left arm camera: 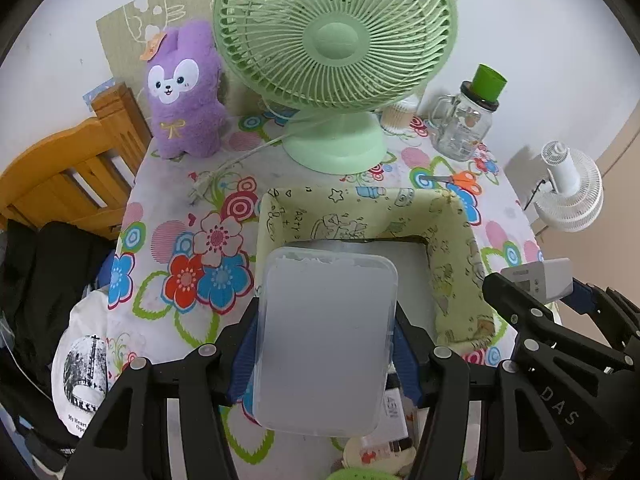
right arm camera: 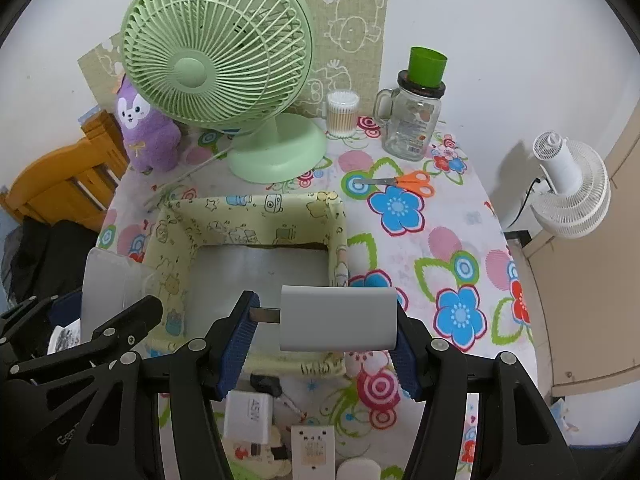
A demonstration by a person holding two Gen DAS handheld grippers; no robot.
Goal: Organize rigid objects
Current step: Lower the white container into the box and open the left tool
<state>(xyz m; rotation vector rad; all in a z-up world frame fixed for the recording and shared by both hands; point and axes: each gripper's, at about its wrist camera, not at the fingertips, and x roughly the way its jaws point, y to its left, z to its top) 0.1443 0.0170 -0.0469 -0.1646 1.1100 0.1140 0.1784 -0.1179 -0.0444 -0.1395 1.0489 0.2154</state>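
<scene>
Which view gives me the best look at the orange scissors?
The right wrist view: the orange scissors lie whole and unobstructed on the tablecloth, right of the fabric bin. The left wrist view shows them smaller, beyond the bin's far corner.

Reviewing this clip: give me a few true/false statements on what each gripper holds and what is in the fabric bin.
1. The left gripper grips a frosted translucent plastic box. True.
2. The right gripper is empty. False: its fingers clamp a flat grey rectangular device.
3. The pale green cartoon-print fabric bin already contains several items. False: its visible floor is bare.
4. Orange-handled scissors lie on the flowered tablecloth, outside the bin. True.
</scene>
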